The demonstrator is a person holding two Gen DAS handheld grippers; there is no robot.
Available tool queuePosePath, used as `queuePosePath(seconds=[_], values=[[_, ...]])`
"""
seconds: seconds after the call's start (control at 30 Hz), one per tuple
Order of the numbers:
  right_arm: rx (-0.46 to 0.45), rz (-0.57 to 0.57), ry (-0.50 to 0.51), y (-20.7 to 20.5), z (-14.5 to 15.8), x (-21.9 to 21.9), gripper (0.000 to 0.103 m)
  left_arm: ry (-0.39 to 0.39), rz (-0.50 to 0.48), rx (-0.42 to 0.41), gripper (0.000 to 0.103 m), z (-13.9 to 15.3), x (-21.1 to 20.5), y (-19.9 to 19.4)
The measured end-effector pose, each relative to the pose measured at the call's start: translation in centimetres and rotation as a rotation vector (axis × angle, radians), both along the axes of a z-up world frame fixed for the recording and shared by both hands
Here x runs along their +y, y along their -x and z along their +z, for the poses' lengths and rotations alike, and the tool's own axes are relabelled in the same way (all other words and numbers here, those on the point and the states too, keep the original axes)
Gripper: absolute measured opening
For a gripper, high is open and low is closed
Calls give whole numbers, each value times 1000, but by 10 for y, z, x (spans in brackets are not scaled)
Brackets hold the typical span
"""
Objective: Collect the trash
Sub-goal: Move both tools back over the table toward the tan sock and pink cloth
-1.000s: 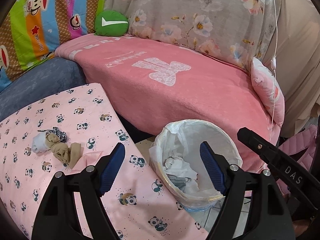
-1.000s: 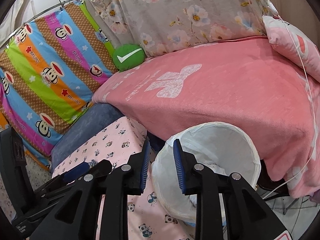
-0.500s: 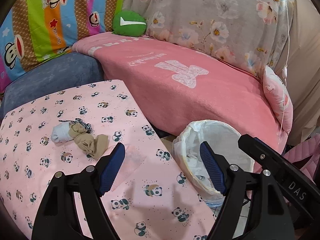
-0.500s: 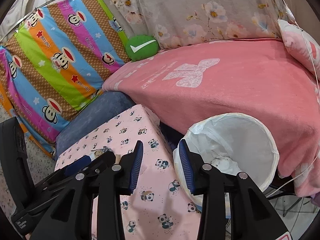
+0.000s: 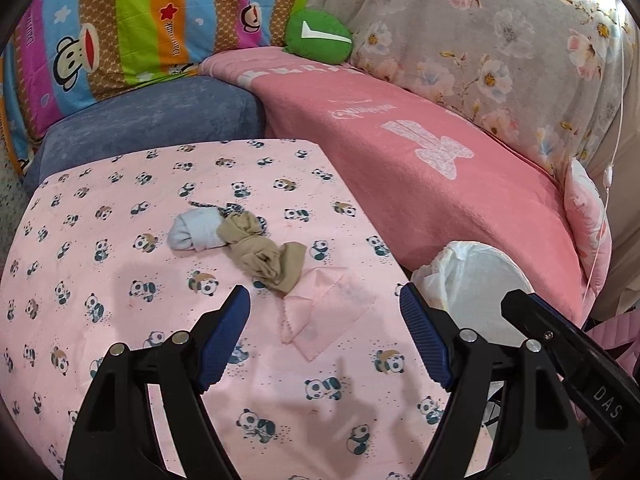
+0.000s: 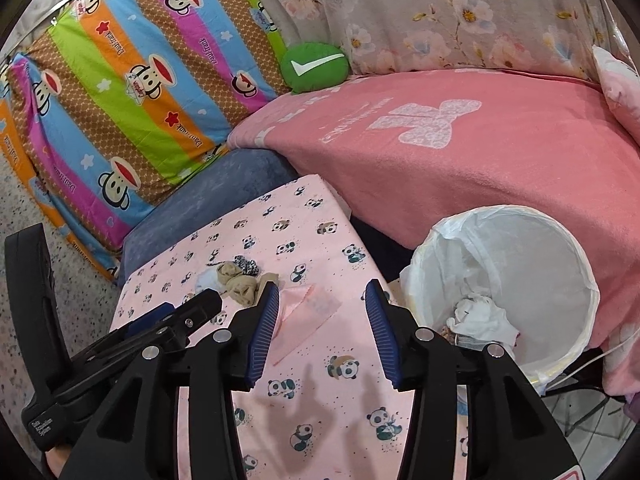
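A white-lined trash bin (image 6: 516, 276) stands right of the panda-print table (image 5: 120, 280), with crumpled white waste (image 6: 480, 314) inside; it also shows in the left wrist view (image 5: 472, 280). On the table lie a beige stocking (image 5: 264, 256), a white sock (image 5: 196, 232), a patterned sock (image 5: 236, 210) and a pink cloth square (image 5: 324, 312). The pile also shows in the right wrist view (image 6: 240, 280). My left gripper (image 5: 326, 332) is open and empty just short of the pink cloth. My right gripper (image 6: 322, 328) is open and empty above the cloth (image 6: 304, 316).
A pink-blanketed sofa (image 5: 420, 168) runs behind the table and bin. A blue cushion (image 5: 152, 124), a striped monkey-print cover (image 6: 132, 92), a green check-mark pillow (image 6: 314, 66) and a floral sheet (image 5: 500, 52) lie beyond. A white cable (image 5: 614, 140) hangs at right.
Both grippers have swung left from the bin to over the table. The right gripper's jaws have opened wider. The sock pile and pink cloth now sit in front of both.
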State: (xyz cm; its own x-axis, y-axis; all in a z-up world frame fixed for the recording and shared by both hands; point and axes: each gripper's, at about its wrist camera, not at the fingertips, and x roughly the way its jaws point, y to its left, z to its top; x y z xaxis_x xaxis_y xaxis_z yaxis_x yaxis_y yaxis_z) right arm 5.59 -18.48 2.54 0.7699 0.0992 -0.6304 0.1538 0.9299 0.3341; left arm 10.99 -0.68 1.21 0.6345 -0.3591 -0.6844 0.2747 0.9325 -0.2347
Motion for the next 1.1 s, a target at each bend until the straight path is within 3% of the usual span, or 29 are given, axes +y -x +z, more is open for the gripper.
queuePosePath(seconds=[0.33, 0.53, 0.8, 1.1], values=[[90, 102, 25, -34, -33, 59, 47, 4, 146, 64, 73, -25, 66, -17], [154, 153, 36, -58, -62, 90, 47, -32, 203, 89, 73, -39, 89, -28], [215, 168, 48, -88, -96, 113, 47, -52, 212, 116, 74, -51, 97, -43], [274, 154, 77, -111, -120, 112, 44, -65, 161, 118, 76, -54, 73, -66]])
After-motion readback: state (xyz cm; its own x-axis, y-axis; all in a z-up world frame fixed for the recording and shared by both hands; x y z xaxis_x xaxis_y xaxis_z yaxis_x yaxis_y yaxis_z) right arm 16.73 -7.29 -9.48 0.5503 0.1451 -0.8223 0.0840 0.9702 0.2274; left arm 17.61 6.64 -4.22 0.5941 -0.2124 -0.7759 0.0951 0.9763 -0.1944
